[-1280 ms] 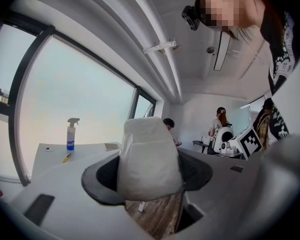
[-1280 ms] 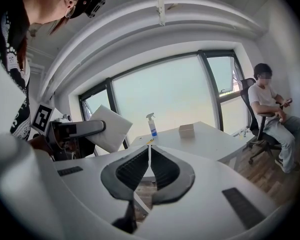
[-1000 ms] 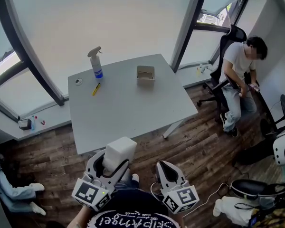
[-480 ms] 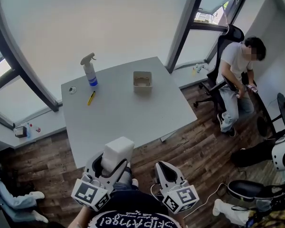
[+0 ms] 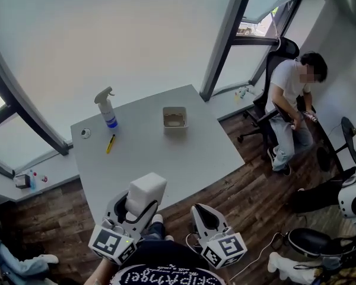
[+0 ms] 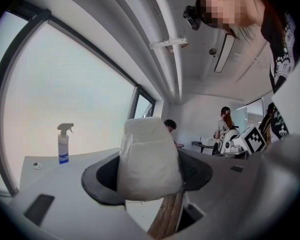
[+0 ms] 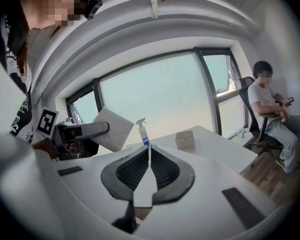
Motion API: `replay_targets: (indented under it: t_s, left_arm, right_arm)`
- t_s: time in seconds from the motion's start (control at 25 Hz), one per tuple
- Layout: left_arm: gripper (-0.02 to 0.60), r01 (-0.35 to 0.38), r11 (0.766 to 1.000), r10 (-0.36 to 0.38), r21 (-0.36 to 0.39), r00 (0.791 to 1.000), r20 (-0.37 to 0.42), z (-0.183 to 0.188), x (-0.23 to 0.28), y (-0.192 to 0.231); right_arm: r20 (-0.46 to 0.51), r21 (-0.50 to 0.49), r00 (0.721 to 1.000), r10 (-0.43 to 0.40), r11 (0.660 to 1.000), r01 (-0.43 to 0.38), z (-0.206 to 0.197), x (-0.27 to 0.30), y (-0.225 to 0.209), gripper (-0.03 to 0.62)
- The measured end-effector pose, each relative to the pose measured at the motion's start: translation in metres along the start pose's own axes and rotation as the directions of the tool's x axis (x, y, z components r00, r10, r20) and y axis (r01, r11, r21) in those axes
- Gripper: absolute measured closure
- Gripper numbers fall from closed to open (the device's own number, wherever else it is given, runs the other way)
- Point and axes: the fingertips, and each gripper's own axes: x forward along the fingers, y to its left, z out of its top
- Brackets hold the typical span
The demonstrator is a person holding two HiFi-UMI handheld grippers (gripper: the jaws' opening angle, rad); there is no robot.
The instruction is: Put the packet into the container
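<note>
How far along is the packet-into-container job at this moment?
Done: the packet is picked up and clamped in the left claw. In hand: it is held up near the front edge of the table. Left: carrying it across to the container on the far side and releasing it inside. The right claw is shut and empty.

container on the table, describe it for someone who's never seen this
Look at the grey table by the big windows. Toward its far edge, right of the spray bottle and yellow tool, sits the container: a small, open, beige square box, the only box there.
</note>
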Motion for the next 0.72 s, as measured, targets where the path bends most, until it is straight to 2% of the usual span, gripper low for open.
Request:
replay_targets:
  t_s: [0.52,0.72]
  left_arm:
    - [0.301,0.001,1.0,-0.001,0.016,1.0,0.001,0.004,-0.002,0.037]
    - [0.301,0.009,1.0,-0.009,0.002,1.0,-0.008,0.001,-0.004,0.043]
  right_arm:
    - [0.021,-0.011,1.0,0.013,1.0,-0.012,0.004,0.033,0.017,0.571]
    - [0.02,0.0,1.0,-0.009,1.0,0.009,0.004,0.036,0.021,0.57]
